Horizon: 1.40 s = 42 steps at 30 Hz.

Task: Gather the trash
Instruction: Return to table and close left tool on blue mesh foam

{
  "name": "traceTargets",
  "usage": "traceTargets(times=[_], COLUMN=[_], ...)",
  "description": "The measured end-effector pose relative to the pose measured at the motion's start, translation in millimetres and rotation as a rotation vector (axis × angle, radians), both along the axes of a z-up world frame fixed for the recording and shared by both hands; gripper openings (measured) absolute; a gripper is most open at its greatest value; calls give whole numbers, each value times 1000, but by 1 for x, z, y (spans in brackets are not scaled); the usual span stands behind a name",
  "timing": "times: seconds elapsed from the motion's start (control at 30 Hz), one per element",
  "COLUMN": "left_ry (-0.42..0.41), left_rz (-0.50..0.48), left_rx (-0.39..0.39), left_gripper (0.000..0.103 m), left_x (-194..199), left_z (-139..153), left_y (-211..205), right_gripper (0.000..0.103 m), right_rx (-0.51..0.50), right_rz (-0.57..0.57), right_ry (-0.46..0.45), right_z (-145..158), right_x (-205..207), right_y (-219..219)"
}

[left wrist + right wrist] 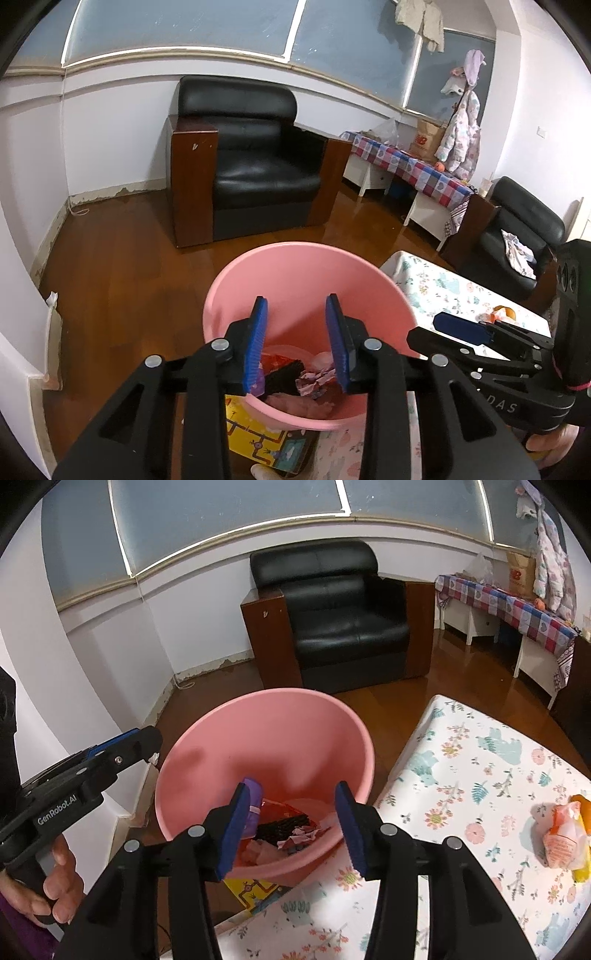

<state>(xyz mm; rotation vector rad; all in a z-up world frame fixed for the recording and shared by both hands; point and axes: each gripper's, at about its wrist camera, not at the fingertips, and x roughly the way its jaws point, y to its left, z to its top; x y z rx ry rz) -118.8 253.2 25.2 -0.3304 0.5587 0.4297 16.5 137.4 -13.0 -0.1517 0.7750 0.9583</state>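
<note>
Grippers: left gripper (296, 343) and right gripper (291, 830) both hang over the mouth of the pink bucket (207, 760), side by side, pointing down into it.
Jaws: apart on both, with nothing between the blue pads; neither one carries anything.
Step in hand: a drop into the bucket looks just finished, judging by the empty, spread jaws above the pile.
Bucket contents: crumpled wrappers (314, 380), a red packet, something dark and a purple scrap lie at the bottom, below the fingertips and apart from them.
Bucket position: on the floor, just beside the corner of the table (461, 775) with the flowered cloth.
Remaining trash: an orange-and-white wrapper bundle (563, 834) lies on the table, well to the right of the right gripper and nearer to it than to the left.
Next move: probably swing the right gripper away from the bucket and over the cloth, keep its jaws wide, come down around the bundle and close on it.
Caution: the bundle looks soft and loose, so a grip across its middle should hold better than a pinch at an edge.
</note>
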Motion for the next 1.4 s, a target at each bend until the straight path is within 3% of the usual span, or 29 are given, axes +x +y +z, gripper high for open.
traceTargets(times=[0.3, 0.7, 0.97, 1.23, 1.4], left_ry=[-31, -15, 69, 180, 237], left_rz=[-79, -359, -615, -825, -918], left_rx=[12, 31, 60, 53, 106], left_gripper=[33, 33, 33, 33, 33], left_x=[-1, 15, 30, 41, 45], left_z=[15, 14, -11, -43, -59], left_y=[-30, -106, -172, -212, -238], right_gripper=[52, 53, 53, 53, 53], right_rx=[32, -1, -29, -55, -47], right_rz=[-67, -258, -365, -435, -461], right_ry=[-1, -37, -16, 45, 68], right_z=[17, 16, -2, -27, -34], right_x=[-6, -19, -37, -42, -37], right_y=[-57, -181, -247, -279, -290])
